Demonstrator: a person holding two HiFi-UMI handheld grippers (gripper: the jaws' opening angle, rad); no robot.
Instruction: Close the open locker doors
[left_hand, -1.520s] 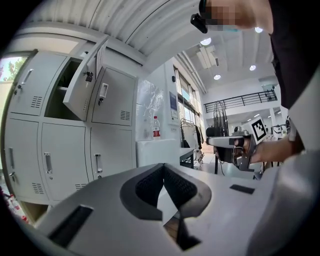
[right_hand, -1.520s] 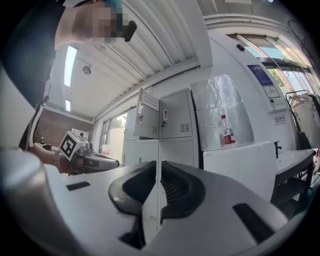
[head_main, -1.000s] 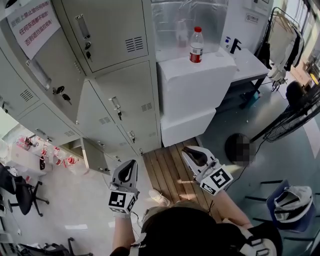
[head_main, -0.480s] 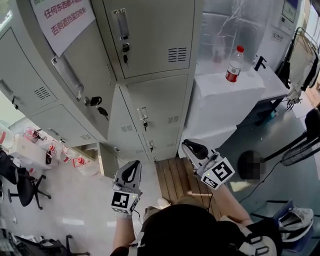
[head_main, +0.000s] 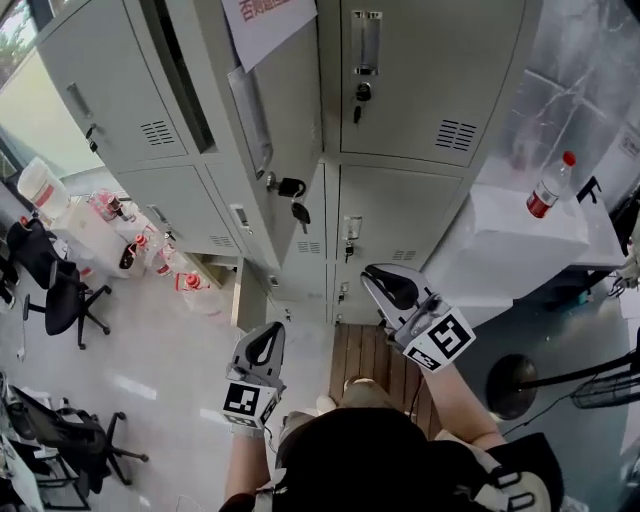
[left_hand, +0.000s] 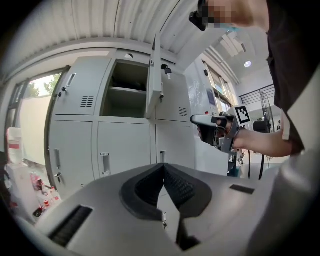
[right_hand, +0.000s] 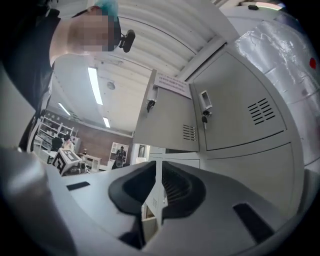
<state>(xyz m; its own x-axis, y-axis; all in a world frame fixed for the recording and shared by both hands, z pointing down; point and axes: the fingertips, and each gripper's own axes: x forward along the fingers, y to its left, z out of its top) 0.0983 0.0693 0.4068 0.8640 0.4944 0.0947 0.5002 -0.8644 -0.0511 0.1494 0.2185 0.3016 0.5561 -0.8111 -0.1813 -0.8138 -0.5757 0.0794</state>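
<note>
Both clenched, empty: left gripper (head_main: 266, 335), right gripper (head_main: 378, 278). Open grey metal locker door (head_main: 285, 120) upper centre; hard shove risks rebound, dangling dark keys (head_main: 300, 213) snagging.

Upper locker door (head_main: 288, 110) stands swung open — keys (head_main: 298, 208) dangling; left tool (head_main: 264, 345) and right tool (head_main: 390, 287) sit low before it.

Upper door (head_main: 290, 110) standing out from the locker bank (head_main: 420, 90) left of its right column, padlock (head_main: 288, 187) hanging off its free edge, low door (head_main: 240, 293) ajar at the bank's bottom edge, white block (head_main: 505, 250) against its right edge, open air before the shut right-column fronts.
</note>
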